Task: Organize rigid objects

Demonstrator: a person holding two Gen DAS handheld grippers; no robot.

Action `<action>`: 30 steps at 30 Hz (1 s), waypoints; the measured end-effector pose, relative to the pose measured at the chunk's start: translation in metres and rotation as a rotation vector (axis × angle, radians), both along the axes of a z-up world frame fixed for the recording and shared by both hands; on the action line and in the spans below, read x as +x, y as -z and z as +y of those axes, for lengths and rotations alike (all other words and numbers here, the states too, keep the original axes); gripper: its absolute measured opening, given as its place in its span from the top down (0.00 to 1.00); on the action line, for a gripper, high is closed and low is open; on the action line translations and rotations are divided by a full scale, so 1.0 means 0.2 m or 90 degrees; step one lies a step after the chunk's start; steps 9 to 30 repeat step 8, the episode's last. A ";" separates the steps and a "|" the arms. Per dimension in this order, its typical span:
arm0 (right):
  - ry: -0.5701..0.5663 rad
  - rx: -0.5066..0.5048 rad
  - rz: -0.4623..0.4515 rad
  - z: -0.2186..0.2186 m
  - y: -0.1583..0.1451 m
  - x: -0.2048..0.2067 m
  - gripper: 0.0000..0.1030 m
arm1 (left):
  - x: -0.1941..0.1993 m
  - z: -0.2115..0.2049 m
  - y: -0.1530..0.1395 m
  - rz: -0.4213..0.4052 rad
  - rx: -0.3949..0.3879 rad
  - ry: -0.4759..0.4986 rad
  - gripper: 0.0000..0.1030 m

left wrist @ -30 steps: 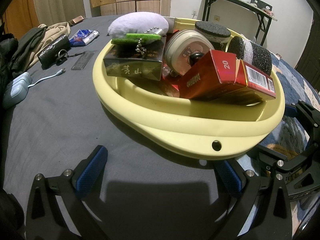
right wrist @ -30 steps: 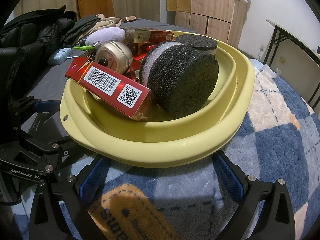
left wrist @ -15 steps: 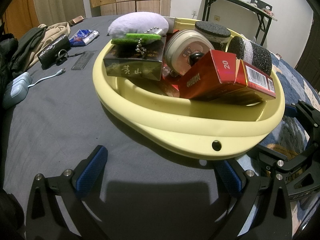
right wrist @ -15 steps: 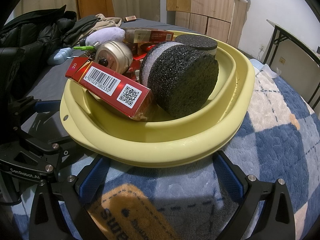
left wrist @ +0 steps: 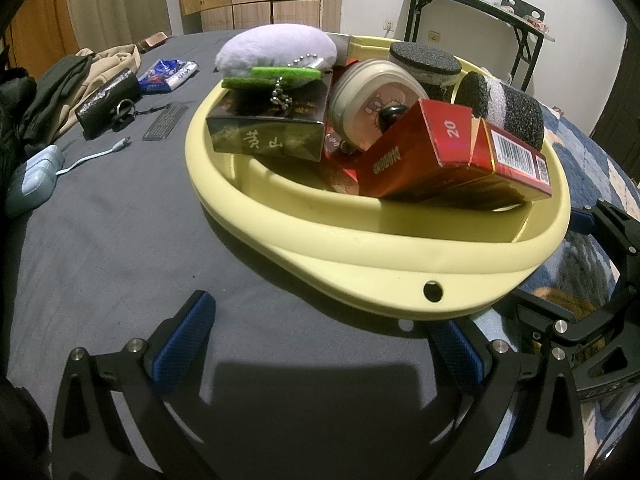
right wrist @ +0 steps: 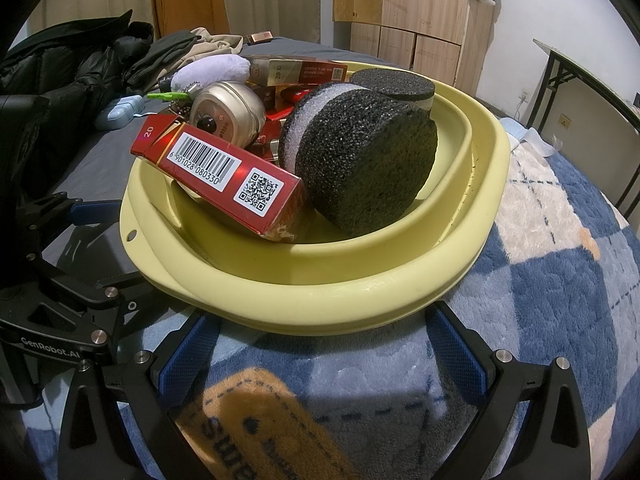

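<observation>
A yellow tub [left wrist: 360,248] is seen on the bed [left wrist: 100,240], full of things: a red box [right wrist: 224,176] at 9 o'clock, black foam [right wrist: 368,164] in the middle. Both the left hand-held gripper [left wrist: 320,344] and the right hand-held gripper [right wrist: 320,356] are held wide, with nothing gripped.

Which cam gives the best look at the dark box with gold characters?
Left wrist. The dark box faces that camera, gold characters showing, under the purple plush in the yellow basin. In the right wrist view the other items hide it.
</observation>
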State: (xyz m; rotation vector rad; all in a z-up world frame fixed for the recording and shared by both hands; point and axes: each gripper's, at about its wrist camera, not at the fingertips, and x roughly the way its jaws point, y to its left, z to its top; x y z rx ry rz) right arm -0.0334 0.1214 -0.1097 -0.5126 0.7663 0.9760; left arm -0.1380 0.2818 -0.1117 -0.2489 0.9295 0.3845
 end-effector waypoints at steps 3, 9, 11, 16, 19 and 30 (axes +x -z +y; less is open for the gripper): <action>0.000 0.000 0.000 0.00 0.00 0.00 0.00 | -0.01 0.00 0.00 0.002 0.004 0.000 0.00; 0.000 0.000 0.000 0.00 0.00 0.00 0.00 | 0.00 -0.02 0.00 0.001 0.007 0.000 0.00; 0.000 0.000 0.000 0.00 0.00 0.00 0.00 | 0.00 -0.02 0.00 0.001 0.007 0.000 0.00; 0.000 0.000 0.000 0.00 0.00 0.00 0.00 | 0.00 -0.02 0.00 0.001 0.007 0.000 0.00; 0.000 0.000 0.000 0.00 0.00 0.00 0.00 | 0.00 -0.02 0.00 0.001 0.007 0.000 0.00; 0.000 0.000 0.000 0.00 0.00 0.00 0.00 | 0.00 -0.02 0.00 0.001 0.007 0.000 0.00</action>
